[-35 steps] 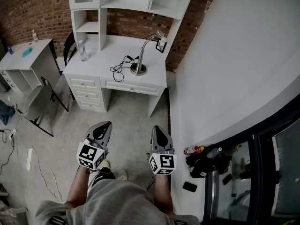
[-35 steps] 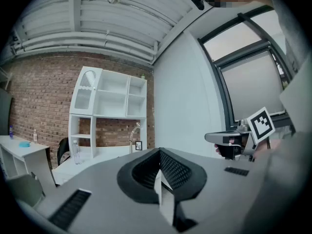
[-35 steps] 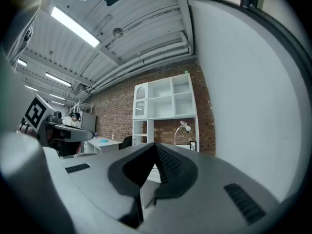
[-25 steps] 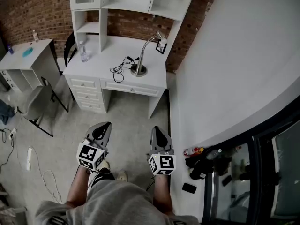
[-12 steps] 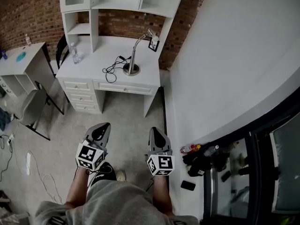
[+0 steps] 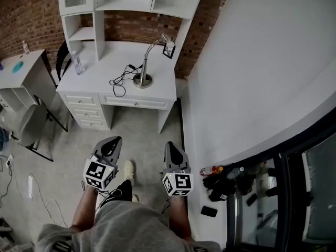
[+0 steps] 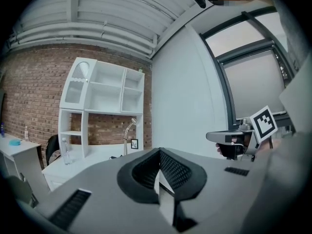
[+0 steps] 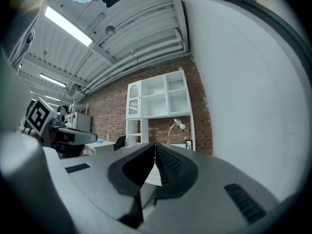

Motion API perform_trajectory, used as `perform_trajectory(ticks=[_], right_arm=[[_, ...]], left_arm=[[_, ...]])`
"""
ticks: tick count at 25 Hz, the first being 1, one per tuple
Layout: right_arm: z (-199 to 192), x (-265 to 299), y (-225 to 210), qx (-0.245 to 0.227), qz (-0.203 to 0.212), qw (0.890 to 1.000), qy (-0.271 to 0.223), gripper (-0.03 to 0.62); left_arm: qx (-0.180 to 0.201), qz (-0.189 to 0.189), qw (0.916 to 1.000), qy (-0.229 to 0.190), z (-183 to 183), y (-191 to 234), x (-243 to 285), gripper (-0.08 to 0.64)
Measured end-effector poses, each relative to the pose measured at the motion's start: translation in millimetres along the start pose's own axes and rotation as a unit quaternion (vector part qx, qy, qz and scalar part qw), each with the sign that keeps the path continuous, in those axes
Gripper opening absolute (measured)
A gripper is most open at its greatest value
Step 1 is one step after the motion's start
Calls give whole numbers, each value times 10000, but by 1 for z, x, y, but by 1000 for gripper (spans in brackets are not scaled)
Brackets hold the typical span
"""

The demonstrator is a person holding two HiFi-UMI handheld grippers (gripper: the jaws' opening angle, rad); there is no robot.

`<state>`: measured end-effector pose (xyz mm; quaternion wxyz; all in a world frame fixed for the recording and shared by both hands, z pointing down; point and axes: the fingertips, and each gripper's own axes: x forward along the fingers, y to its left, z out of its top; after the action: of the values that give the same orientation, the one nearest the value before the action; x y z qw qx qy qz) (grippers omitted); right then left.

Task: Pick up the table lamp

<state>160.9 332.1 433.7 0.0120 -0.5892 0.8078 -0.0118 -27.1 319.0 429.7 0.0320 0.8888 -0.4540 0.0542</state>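
The left tool (image 6: 112, 140) and right tool (image 6: 171, 146) are both pressed together, holding nothing. The table lamp (image 6: 142, 81) stands on the white desk (image 6: 100, 85), well apart from them.

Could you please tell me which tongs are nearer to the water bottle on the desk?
Left. The left tongs hang short of the desk, slightly right of the water bottle; the right tongs hang beside them, farther right still.

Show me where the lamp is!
In the head view the lamp stands on the right half of the white desk, beside a tangled black cord.
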Motion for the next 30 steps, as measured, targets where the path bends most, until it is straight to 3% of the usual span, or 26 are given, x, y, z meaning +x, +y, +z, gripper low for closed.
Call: perform_trajectory(ticks=[30], right_arm=[[7, 236, -98, -25, -446, 9990, 82, 23]], left_arm=[[-68, -392, 9992, 54, 28, 147, 229, 3]])
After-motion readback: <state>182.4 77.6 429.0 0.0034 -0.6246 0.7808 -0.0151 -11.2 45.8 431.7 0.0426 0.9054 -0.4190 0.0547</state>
